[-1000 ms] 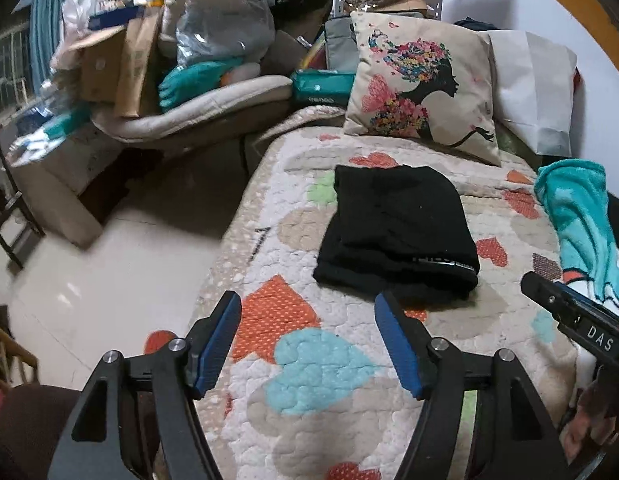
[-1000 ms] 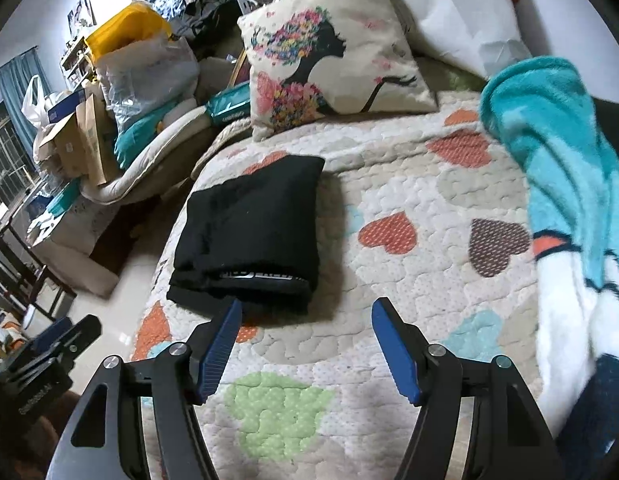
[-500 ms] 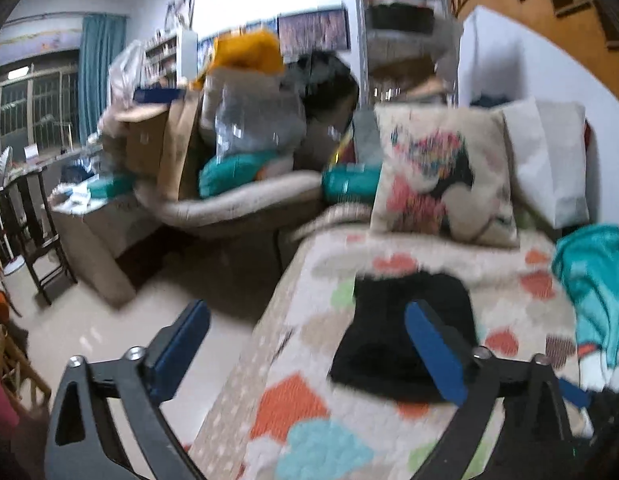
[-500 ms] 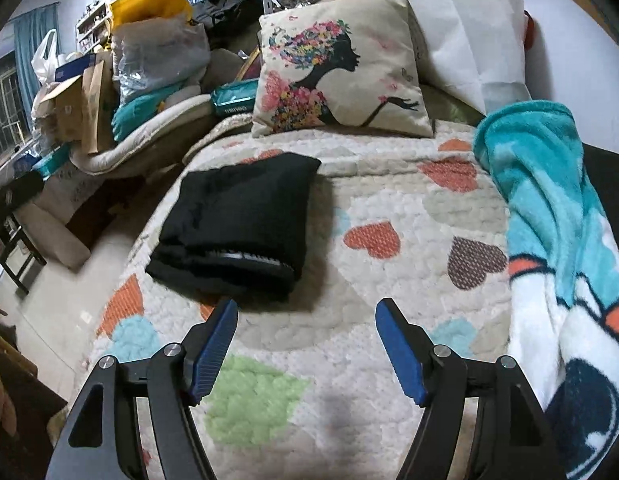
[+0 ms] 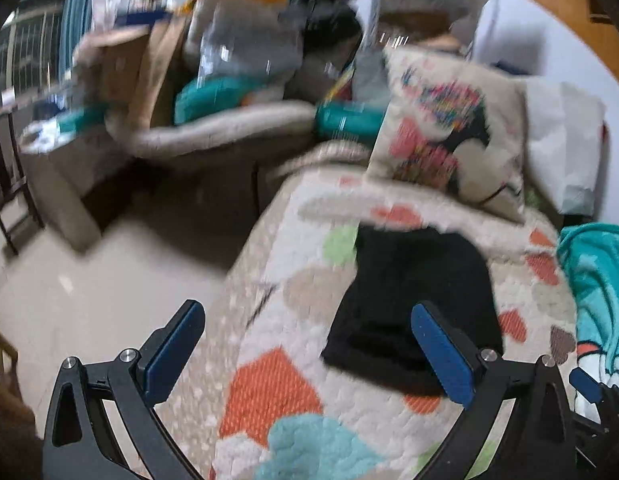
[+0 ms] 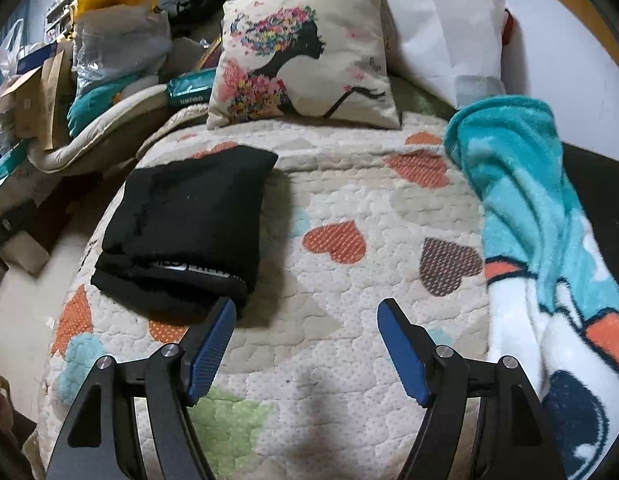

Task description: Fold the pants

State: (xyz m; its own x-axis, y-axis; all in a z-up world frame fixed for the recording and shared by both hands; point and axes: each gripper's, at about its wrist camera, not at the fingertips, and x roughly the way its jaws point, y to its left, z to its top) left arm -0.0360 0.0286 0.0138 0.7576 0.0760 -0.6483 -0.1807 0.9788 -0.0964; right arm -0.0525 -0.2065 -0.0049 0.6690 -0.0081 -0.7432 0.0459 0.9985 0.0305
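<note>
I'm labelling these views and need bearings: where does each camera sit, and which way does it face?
Left wrist: on the left gripper, angled down past the quilt's edge; its open fingers show.
Right wrist: on the right gripper, angled down over the heart-patterned quilt; its open fingers show.
Shared: the folded black pants, the floral silhouette cushion, the teal fleece blanket.

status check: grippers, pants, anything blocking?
Left gripper open, empty, jaws just widened. Right gripper open, empty. Black pants folded on quilt. Nothing in the way.
</note>
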